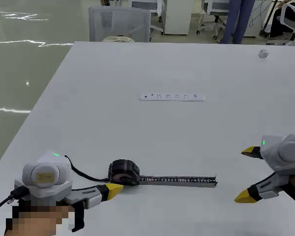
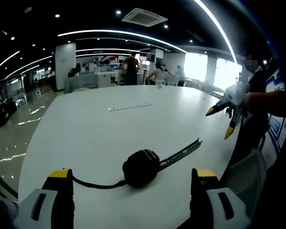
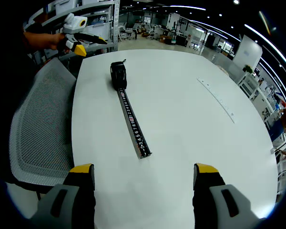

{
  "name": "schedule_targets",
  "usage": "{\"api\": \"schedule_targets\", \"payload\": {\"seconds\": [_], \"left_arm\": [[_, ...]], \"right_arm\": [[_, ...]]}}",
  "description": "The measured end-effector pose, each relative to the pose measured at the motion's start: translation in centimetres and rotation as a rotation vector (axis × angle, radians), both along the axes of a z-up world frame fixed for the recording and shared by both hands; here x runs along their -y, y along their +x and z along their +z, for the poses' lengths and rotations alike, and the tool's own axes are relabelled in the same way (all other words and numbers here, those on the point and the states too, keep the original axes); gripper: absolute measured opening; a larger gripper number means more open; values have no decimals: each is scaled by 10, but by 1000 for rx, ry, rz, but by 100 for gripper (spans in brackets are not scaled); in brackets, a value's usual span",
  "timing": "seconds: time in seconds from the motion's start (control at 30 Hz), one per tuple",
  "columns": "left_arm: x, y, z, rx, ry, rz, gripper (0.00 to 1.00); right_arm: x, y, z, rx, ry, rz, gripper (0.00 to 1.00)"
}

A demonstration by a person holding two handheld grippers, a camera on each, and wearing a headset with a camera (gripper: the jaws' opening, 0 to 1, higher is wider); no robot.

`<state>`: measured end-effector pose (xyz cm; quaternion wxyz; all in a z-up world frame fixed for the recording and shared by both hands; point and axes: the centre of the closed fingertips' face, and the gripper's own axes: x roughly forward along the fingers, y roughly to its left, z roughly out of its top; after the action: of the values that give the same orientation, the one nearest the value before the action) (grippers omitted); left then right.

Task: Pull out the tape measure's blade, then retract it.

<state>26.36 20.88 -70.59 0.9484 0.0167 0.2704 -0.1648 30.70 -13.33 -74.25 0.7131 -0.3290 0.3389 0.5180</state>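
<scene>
In the left gripper view, the left gripper [image 2: 132, 175] had its yellow-tipped fingers [image 2: 61, 174] spread wide and held nothing. The tape measure [image 2: 142, 166], a rounded black case, sat on the smooth white surface [image 2: 86, 129] just ahead, between them. A thin black cord [image 2: 97, 184] ran from it toward one fingertip. Its flat blade [image 2: 181, 152] lay pulled out toward the right gripper [image 2: 218, 125], well apart.

In the right gripper view, the right gripper [image 3: 144, 168] was likewise wide open and empty. The straight, number-printed blade ended just ahead of its fingers, touching neither. A grey mesh chair [image 3: 38, 129] stood at the surface's edge.

In the head view, the case lay just beside the left gripper's yellow tip, with the blade flat along the surface. A long white power strip [image 1: 172, 97] lay farther back
</scene>
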Motion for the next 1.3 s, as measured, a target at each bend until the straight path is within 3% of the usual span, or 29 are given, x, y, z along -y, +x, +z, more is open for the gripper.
{"api": "schedule_targets", "payload": {"seconds": [0.37, 0.77, 0.83, 0.93, 1.3], "left_arm": [[6, 9, -4, 32, 7, 54, 100], [18, 13, -8, 45, 15, 96, 100], [21, 14, -5, 58, -1, 103, 100], [24, 18, -2, 78, 13, 112, 100], [29, 24, -7, 59, 18, 123, 100]], "right_arm": [[-8, 4, -6, -45, -36, 68, 83], [-21, 11, -16, -88, -64, 134, 75], [-23, 12, -18, -93, -70, 146, 73], [-27, 15, -21, -102, -84, 163, 72], [-33, 23, -39, -122, -125, 226, 62]]}}
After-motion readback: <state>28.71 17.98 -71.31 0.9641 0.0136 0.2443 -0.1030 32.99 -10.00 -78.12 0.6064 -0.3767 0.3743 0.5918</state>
